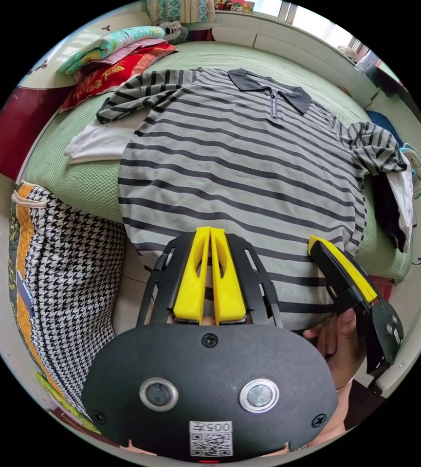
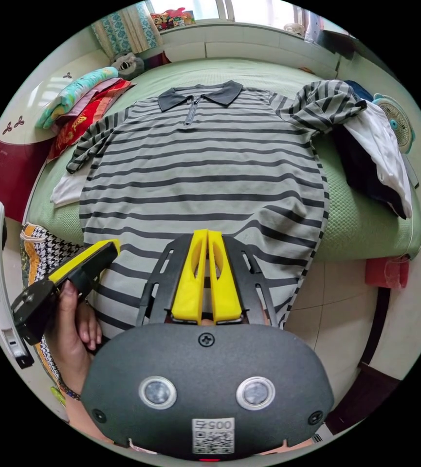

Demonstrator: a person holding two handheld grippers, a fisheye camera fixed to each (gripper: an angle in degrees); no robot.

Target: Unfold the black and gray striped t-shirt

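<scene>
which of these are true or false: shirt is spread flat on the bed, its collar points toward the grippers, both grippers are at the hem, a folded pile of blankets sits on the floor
1. The striped shirt lies spread out on the green bed. True.
2. Its collar points toward the grippers. False: the collar is at the far end, away from them.
3. The left gripper and right gripper are both at the hem. True, jaws closed together there.
4. The folded blankets sit on the floor. False: they lie on the bed, near its far corner.
</scene>
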